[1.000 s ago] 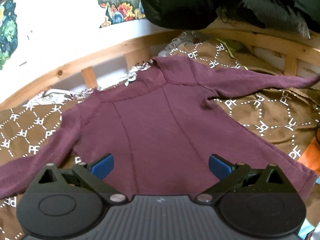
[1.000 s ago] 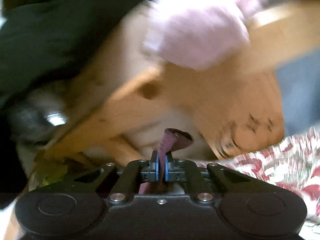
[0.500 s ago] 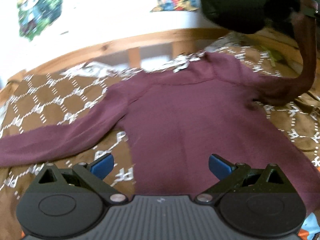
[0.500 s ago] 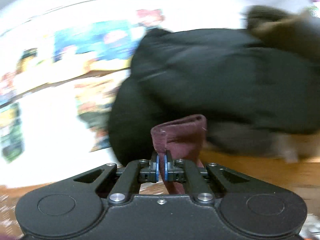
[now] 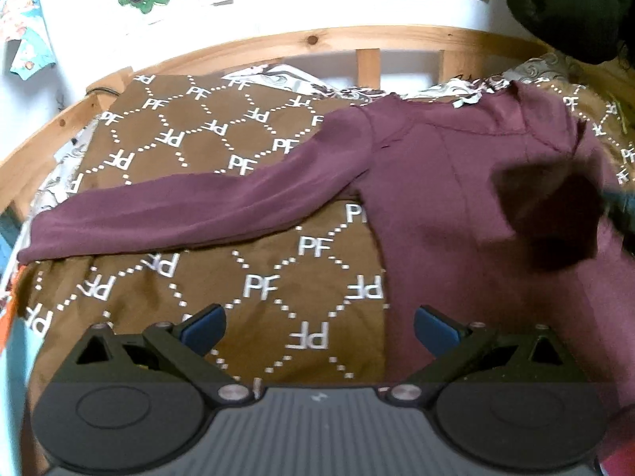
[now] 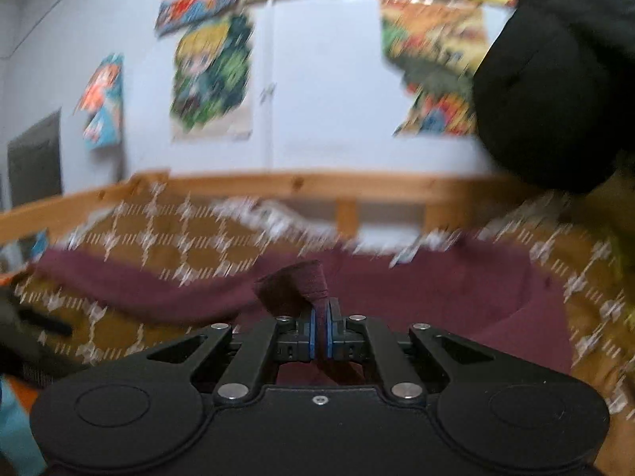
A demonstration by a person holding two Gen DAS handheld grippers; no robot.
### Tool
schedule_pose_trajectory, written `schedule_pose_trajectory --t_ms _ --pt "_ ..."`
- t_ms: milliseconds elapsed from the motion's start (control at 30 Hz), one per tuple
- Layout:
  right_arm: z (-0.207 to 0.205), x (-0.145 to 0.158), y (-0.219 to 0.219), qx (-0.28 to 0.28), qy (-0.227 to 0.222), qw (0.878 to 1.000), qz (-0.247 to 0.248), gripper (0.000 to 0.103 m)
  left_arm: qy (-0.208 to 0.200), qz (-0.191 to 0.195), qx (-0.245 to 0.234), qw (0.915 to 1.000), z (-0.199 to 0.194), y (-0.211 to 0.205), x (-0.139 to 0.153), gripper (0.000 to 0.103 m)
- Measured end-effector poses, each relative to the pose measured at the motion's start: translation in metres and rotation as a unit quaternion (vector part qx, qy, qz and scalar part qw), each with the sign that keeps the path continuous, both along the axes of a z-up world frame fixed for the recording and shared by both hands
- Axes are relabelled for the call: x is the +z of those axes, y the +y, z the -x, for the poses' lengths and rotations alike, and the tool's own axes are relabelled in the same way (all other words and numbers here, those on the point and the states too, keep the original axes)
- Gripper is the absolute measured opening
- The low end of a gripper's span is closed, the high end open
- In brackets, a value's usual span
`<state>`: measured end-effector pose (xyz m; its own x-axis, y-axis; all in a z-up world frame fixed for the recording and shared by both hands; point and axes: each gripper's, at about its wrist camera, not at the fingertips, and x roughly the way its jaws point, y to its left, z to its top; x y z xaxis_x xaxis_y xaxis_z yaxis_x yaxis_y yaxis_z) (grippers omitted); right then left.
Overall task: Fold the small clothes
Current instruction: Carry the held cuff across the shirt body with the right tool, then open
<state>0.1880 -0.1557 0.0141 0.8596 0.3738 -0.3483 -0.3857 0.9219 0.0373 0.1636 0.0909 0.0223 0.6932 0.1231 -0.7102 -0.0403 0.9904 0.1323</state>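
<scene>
A maroon long-sleeved top (image 5: 444,198) lies flat on a brown blanket with white PF lettering (image 5: 254,289). Its left sleeve (image 5: 190,206) stretches out to the left. My left gripper (image 5: 319,327) is open and empty, just above the blanket by the top's lower left edge. My right gripper (image 6: 320,331) is shut on the cuff of the right sleeve (image 6: 305,281) and holds it over the top's body (image 6: 456,289). In the left wrist view that folded-over sleeve shows as a dark blurred patch (image 5: 551,218) on the right of the top.
A wooden bed rail (image 5: 309,41) runs along the back, with a white wall and colourful posters (image 6: 214,79) behind it. A black garment (image 5: 563,4) hangs at the upper right. A patterned white sheet (image 5: 285,75) shows beyond the blanket.
My right gripper has carried the right sleeve cuff down and inward over the top's body. My left gripper has shifted left, so the left sleeve and more blanket are in view.
</scene>
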Motion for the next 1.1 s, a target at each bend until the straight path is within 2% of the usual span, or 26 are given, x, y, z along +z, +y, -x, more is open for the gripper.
schedule_pose_trajectory --t_ms 100,200,300,367,500,533,667,733,833,967,1067,1100 --pt "0.004 -0.023 0.019 0.033 0.025 0.998 0.037 0.004 -0.004 -0.002 0.006 1.0000 -0.003 -0.002 0.000 0.103" --pt "0.007 -0.045 0.029 0.058 0.052 0.994 0.074 0.006 -0.012 0.016 0.002 0.9998 -0.009 -0.006 0.000 0.103" --pt "0.013 -0.056 0.032 0.078 0.064 0.989 0.108 0.015 -0.028 0.021 0.011 0.9993 -0.016 -0.013 0.001 0.103" --pt "0.018 -0.061 0.032 0.091 0.070 0.986 0.120 0.017 -0.033 0.016 0.013 0.9992 -0.022 -0.017 0.000 0.103" --pt "0.027 -0.063 0.023 0.109 0.081 0.984 0.119 0.051 -0.026 0.018 -0.009 0.9995 -0.037 -0.032 -0.008 0.103" --pt "0.029 -0.061 0.018 0.103 0.078 0.984 0.119 0.059 -0.024 0.017 -0.014 0.9995 -0.040 -0.037 -0.012 0.103" --pt "0.025 -0.048 -0.018 0.033 0.060 0.991 0.116 0.074 -0.006 0.011 -0.042 0.9990 -0.043 -0.059 -0.036 0.103" --pt "0.014 -0.042 -0.042 -0.008 0.052 0.992 0.111 0.086 0.007 0.004 -0.061 0.9981 -0.043 -0.069 -0.048 0.103" --pt "-0.017 -0.036 -0.076 -0.062 0.045 0.990 0.122 0.090 0.019 -0.017 -0.086 0.9960 -0.039 -0.079 -0.063 0.103" --pt "-0.073 -0.032 -0.119 -0.118 0.047 0.986 0.105 0.091 0.015 -0.053 -0.105 0.9929 -0.029 -0.091 -0.075 0.103" --pt "-0.119 -0.036 -0.148 -0.147 0.071 0.985 0.061 0.090 0.010 -0.056 -0.113 0.9919 -0.025 -0.096 -0.081 0.103" --pt "-0.134 -0.038 -0.157 -0.155 0.080 0.984 0.039 0.085 0.010 -0.056 -0.115 0.9917 -0.026 -0.097 -0.082 0.103"
